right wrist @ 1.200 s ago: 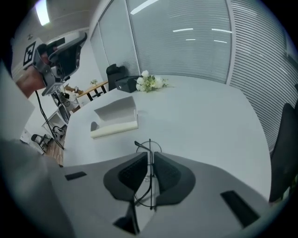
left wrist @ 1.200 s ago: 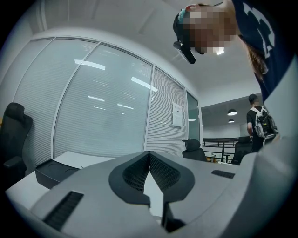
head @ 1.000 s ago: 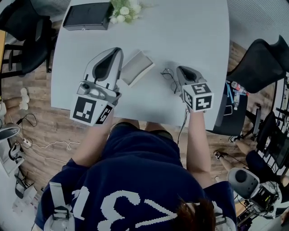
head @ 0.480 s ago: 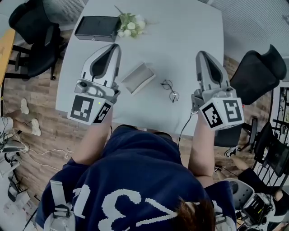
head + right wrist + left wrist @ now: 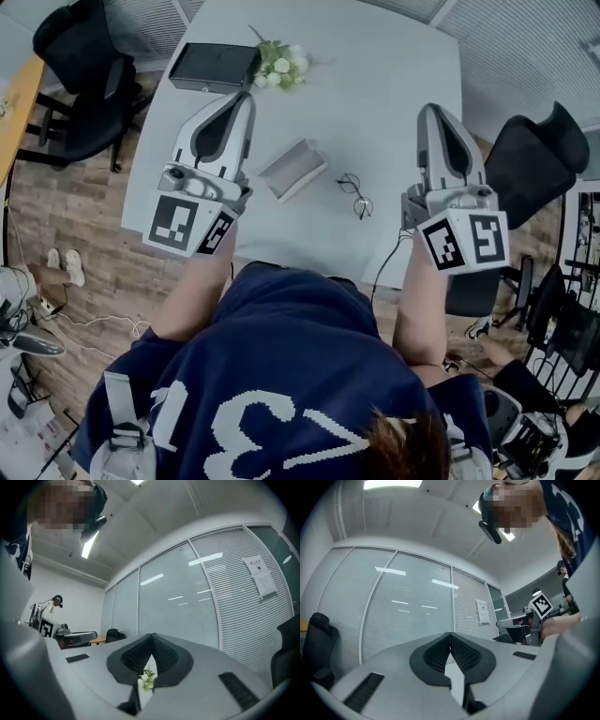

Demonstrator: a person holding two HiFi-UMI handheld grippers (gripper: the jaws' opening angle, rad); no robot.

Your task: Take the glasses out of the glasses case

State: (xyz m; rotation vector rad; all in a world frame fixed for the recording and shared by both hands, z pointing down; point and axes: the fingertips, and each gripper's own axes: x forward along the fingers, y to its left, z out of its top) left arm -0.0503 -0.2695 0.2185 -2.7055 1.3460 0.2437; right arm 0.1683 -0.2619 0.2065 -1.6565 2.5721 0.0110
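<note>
Two tools are hovering above the worktop [image 5: 394,75], one in each of the person's hands. The left tool [image 5: 246,97] is holding its jaws pressed together with nothing between them, as its own view [image 5: 450,635] shows. The right tool [image 5: 433,109] is likewise keeping its jaws together and empty [image 5: 151,635]. Neither tool is touching anything on the worktop.

Between the two tools in the head view, the glasses [image 5: 355,195] are lying out on the white surface. They are showing a thin dark wire frame with round lenses. They are sitting just to the right of the glasses case [image 5: 293,170] and apart from it. The grey oblong case is lying at a slant, and whether its lid is up is hard to tell.

Counting what is showing: one pair of glasses, one case, one flat black box [image 5: 214,67] at the far edge, and one bunch of white flowers [image 5: 281,58] beside that box. Two black office chairs are standing off the worktop, one at the left [image 5: 84,84] and one at the right [image 5: 530,155].
</note>
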